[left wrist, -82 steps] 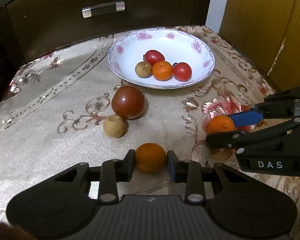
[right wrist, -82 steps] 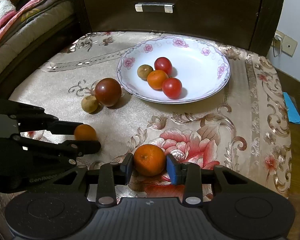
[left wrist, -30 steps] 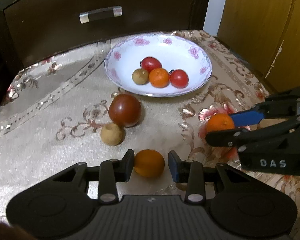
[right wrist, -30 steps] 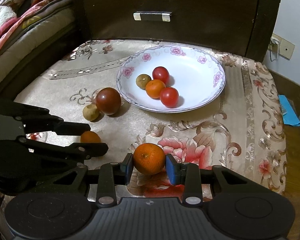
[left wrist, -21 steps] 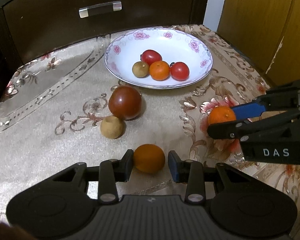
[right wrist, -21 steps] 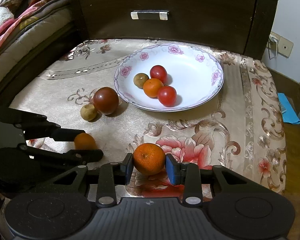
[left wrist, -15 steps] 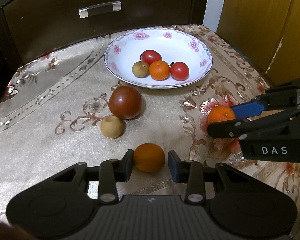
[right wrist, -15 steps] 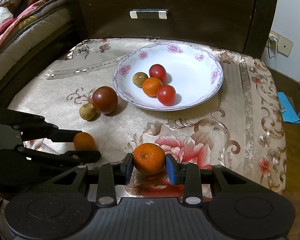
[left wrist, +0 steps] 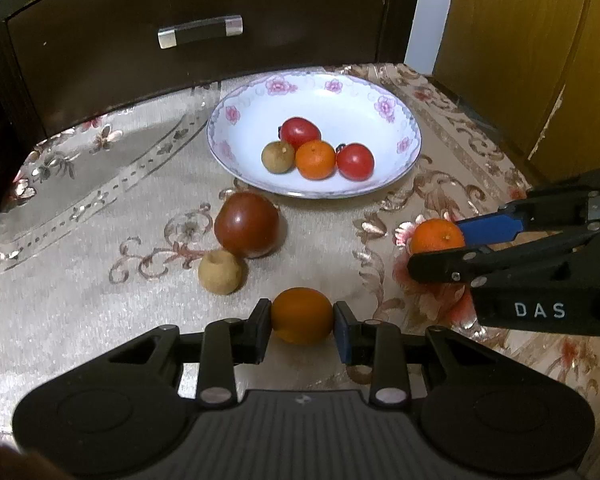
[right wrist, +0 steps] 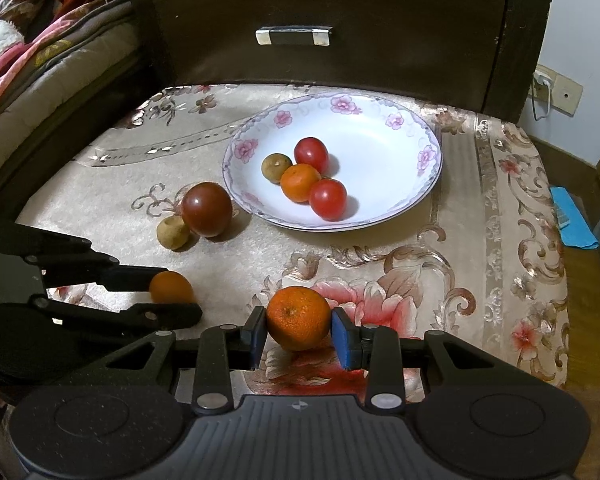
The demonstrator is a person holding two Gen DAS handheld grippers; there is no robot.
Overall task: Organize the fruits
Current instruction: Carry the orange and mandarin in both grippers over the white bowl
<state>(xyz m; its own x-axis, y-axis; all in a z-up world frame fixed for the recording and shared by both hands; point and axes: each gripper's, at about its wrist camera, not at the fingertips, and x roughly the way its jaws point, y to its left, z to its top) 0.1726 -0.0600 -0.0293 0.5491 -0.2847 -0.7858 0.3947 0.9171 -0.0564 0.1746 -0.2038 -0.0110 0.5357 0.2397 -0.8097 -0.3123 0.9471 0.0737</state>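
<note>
Two close, downward-forward wrist views from opposite front corners, both sharing the plate (left wrist: 400, 168) (right wrist: 420, 196) and cabinet (left wrist: 100, 60) (right wrist: 400, 40).

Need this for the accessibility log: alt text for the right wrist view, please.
The right hand-held gripper is closed on an orange just above a floral tablecloth, while the left hand-held gripper clamps a smaller orange fruit. Beyond them a floral plate holds four small fruits, with a dark red tomato and a tan fruit beside it.
</note>
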